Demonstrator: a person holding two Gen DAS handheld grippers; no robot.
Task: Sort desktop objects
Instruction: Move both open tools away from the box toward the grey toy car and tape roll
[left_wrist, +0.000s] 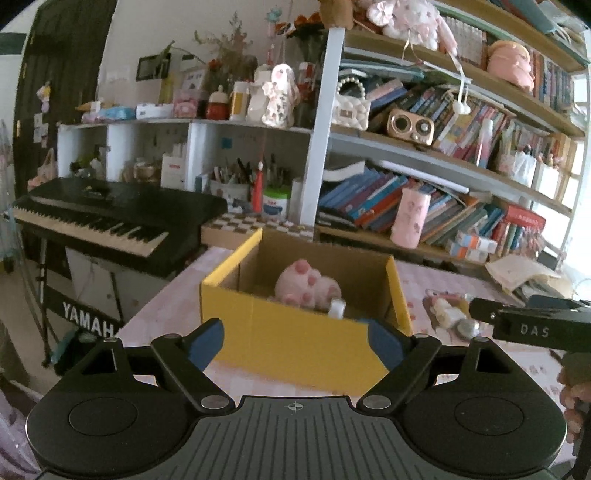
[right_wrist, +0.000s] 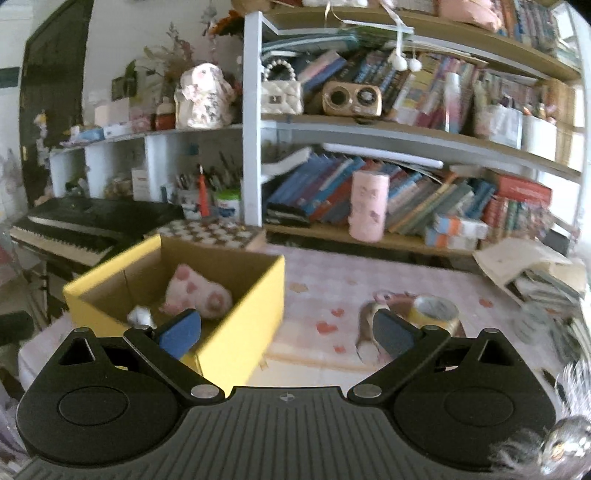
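The left gripper (left_wrist: 295, 341) is seen at the bottom of its own wrist view, its blue-padded fingers (left_wrist: 205, 341) spread wide, with nothing gripped between them. Its black linkages are angled outward from the ribbed body that fills the lower edge of the frame. At the right edge of the same view, the black side of the right gripper (left_wrist: 532, 325) is shown reaching in from the right, and part of the hand (left_wrist: 572, 398) that carries it is glimpsed below. In the right wrist view, the right gripper (right_wrist: 286, 330) is likewise held with its blue pads (right_wrist: 181, 332) well apart and empty, slightly blurred.
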